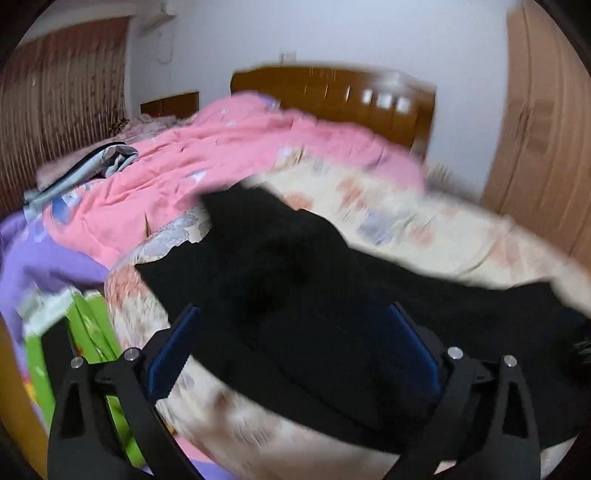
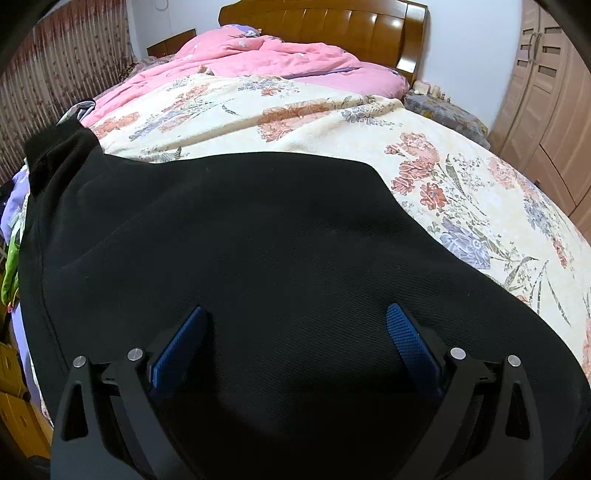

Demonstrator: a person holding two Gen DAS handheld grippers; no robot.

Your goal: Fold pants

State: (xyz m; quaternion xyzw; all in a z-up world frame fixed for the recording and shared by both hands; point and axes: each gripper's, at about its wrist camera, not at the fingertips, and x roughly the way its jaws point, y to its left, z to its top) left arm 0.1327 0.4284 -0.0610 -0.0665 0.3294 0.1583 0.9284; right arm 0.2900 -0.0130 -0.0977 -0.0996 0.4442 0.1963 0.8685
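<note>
Pants [image 2: 258,240]: lying spread on the floral bedspread [image 2: 314,110], ready for folding.
Left gripper [image 1: 295,332]: I am holding it spread wide, empty.
Right gripper [image 2: 295,332]: I am hovering it agape, gripping nothing.

Nothing readable here, honestly. No labels, brand names, numbers or signs show up in either wrist view, and the left one is too motion-blurred to make out any small print anyway.

Soft indoor light; left wrist view motion-blurred, right sharp, headboard [image 2: 354,29] glaring, edges fisheye-bent.
</note>
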